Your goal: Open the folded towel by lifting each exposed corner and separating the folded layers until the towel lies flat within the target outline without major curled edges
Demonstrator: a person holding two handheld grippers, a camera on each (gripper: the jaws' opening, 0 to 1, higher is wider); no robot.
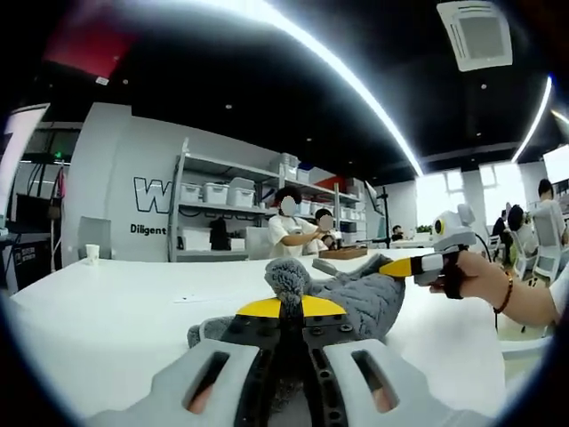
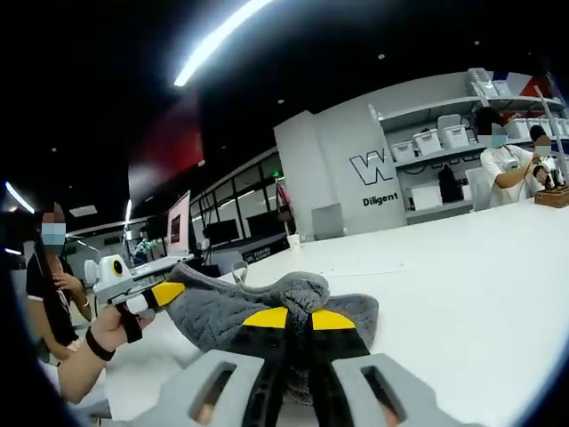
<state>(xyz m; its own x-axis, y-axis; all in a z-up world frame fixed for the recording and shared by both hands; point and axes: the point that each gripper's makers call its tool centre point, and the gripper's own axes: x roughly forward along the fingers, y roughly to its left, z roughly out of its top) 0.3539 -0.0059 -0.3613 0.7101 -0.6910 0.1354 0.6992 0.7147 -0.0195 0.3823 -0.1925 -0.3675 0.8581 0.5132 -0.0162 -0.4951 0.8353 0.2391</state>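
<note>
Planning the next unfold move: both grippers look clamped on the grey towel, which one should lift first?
Either, slightly right. Left gripper and right gripper both pinch bunched grey towel, opposite ends; more towel hangs crumpled near the left.

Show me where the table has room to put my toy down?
Bare white table stretches between the grey towel and the paper cup. Crowded where both claws, left claw and right claw, pinch the towel.

A lab or workshop: storage shelving (image 1: pixel 231 209) with bins, white worktables (image 2: pixel 462 285), strip lighting (image 1: pixel 356 84).
</note>
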